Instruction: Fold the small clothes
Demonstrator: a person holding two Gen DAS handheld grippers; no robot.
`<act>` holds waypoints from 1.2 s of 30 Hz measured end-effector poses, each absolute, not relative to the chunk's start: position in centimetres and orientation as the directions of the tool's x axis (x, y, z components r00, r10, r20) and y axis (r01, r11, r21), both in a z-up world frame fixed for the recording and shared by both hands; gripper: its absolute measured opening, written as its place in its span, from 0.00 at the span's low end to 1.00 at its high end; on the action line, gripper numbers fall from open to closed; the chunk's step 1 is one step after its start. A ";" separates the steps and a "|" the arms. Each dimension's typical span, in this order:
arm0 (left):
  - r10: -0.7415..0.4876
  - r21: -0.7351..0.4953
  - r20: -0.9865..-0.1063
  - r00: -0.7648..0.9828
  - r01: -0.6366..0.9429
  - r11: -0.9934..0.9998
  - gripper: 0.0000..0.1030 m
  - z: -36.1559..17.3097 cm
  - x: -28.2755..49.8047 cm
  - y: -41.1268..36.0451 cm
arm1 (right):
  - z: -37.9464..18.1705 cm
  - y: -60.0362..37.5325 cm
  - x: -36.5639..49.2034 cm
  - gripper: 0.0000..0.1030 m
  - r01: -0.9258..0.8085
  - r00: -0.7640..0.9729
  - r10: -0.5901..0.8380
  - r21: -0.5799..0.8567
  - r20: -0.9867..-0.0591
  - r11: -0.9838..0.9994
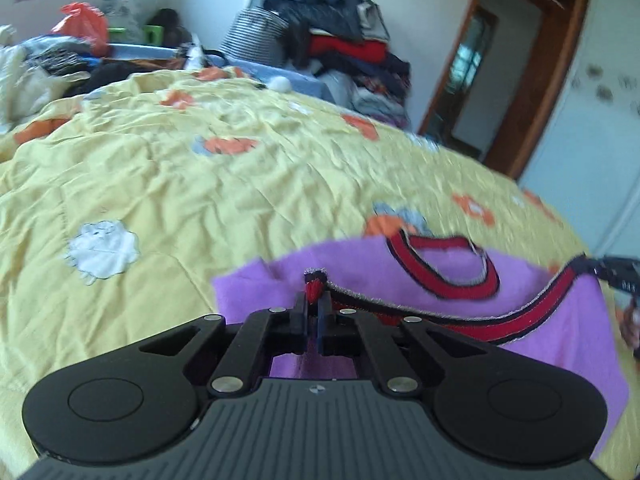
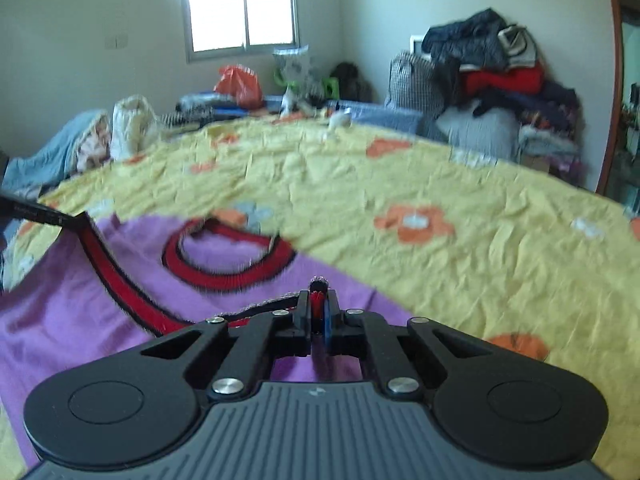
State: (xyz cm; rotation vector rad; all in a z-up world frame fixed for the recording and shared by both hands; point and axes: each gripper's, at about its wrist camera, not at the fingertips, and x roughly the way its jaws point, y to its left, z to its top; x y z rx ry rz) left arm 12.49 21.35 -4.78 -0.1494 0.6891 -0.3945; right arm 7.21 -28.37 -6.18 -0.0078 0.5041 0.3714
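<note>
Your left gripper point(image 1: 313, 300) and right gripper point(image 2: 319, 304) each pinch the red-trimmed hem of the small purple knit garment point(image 1: 568, 332); it stretches between them over the yellow quilt point(image 1: 200, 184), neckline probably away from you.

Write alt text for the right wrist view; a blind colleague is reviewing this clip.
The right gripper is shut on the red-and-black striped hem of a purple knitted garment, lifting it above a wrinkled yellow flowered bedspread. Clothes pile against the far wall.
</note>
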 end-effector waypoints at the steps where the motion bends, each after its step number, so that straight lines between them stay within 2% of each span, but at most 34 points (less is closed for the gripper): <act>1: -0.389 -0.267 -0.584 0.712 0.284 0.921 0.04 -4.8 12.7 21.7 | -5.9 -28.4 7.4 0.05 -0.346 0.815 0.342 0.080 -0.468 0.935; 4: -0.370 -0.292 -0.599 0.710 0.237 0.927 0.04 -5.5 14.0 22.3 | -6.1 -28.7 8.7 0.05 -0.320 0.817 0.319 0.083 -0.481 0.944; 8: -0.329 -0.307 -0.667 0.669 0.157 0.939 0.05 -8.0 16.6 22.9 | -9.1 -28.9 11.6 0.05 -0.257 0.792 0.256 0.078 -0.555 0.963; 9: -0.351 -0.326 -0.664 0.660 0.167 0.930 0.07 -8.4 16.9 23.1 | -10.0 -29.0 12.3 0.05 -0.250 0.774 0.254 0.089 -0.579 0.964; 10: -0.347 -0.321 -0.667 0.659 0.166 0.932 0.16 -8.2 17.0 23.3 | -10.8 -29.0 12.7 0.08 -0.256 0.749 0.272 0.115 -0.603 0.960; 11: -0.315 -0.301 -0.678 0.665 0.140 0.943 0.19 -7.9 16.9 23.5 | -11.2 -29.1 12.7 0.10 -0.246 0.751 0.266 0.117 -0.604 0.962; 12: -0.293 -0.282 -0.679 0.673 0.129 0.951 0.19 -7.2 16.6 23.8 | -11.0 -29.2 12.4 0.23 -0.225 0.759 0.251 0.119 -0.601 0.967; 13: -0.267 -0.251 -0.669 0.693 0.127 0.960 0.23 -6.2 15.9 23.9 | -10.7 -29.5 12.0 0.49 -0.203 0.756 0.248 0.142 -0.606 0.969; 15: -0.235 -0.203 -0.646 0.726 0.133 0.970 0.28 -4.0 13.7 23.6 | -9.3 -29.7 10.5 0.83 -0.209 0.755 0.269 0.169 -0.599 0.963; 17: -0.310 -0.240 -0.616 0.724 0.203 0.949 0.38 -2.9 11.1 22.2 | -7.7 -29.0 8.2 0.93 -0.207 0.778 0.265 0.166 -0.569 0.964; 18: -0.330 -0.240 -0.612 0.719 0.229 0.944 0.47 -2.9 9.9 21.0 | -7.2 -28.2 7.4 1.00 -0.200 0.779 0.252 0.154 -0.574 0.968; 19: -0.342 -0.238 -0.610 0.715 0.247 0.939 0.55 -3.1 8.8 19.5 | -6.9 -27.1 6.8 1.00 -0.205 0.779 0.248 0.140 -0.576 0.969; 21: -0.378 -0.255 -0.601 0.704 0.279 0.926 0.61 -4.3 7.2 16.7 | -7.0 -24.8 6.1 1.00 -0.187 0.773 0.238 0.147 -0.588 0.971; 24: -0.334 -0.209 -0.633 0.699 0.262 0.942 0.71 -6.7 6.8 13.4 | -7.7 -21.6 5.8 1.00 -0.200 0.762 0.282 0.203 -0.583 0.959; 26: -0.297 -0.196 -0.649 0.701 0.224 0.955 0.72 -8.2 7.1 12.9 | -8.6 -19.6 6.5 1.00 -0.216 0.745 0.274 0.169 -0.609 0.962; 28: -0.283 -0.178 -0.628 0.725 0.221 0.959 0.73 -8.6 7.1 13.4 | -10.2 -18.3 7.9 1.00 -0.236 0.693 0.231 0.087 -0.683 0.968; 29: -0.277 -0.168 -0.626 0.729 0.220 0.961 0.73 -8.6 7.1 13.8 | -10.8 -18.4 8.2 1.00 -0.214 0.706 0.182 0.039 -0.684 0.976; 31: -0.275 -0.166 -0.619 0.736 0.220 0.961 0.73 -8.8 7.3 14.9 | -11.0 -19.8 8.3 1.00 -0.209 0.716 0.185 0.046 -0.673 0.977; 33: -0.187 -0.089 -0.637 0.748 0.169 0.982 0.73 -9.2 7.7 15.4 | -11.2 -21.5 8.5 1.00 -0.149 0.729 0.126 0.023 -0.673 0.989; 34: -0.212 -0.111 -0.627 0.749 0.184 0.977 0.73 -9.2 7.8 15.9 | -11.4 -22.8 8.6 1.00 -0.138 0.729 0.150 0.071 -0.668 0.988; 36: -0.234 -0.149 -0.636 0.735 0.181 0.972 0.74 -8.8 7.9 16.4 | -11.4 -23.4 8.2 1.00 -0.141 0.733 0.144 0.058 -0.665 0.988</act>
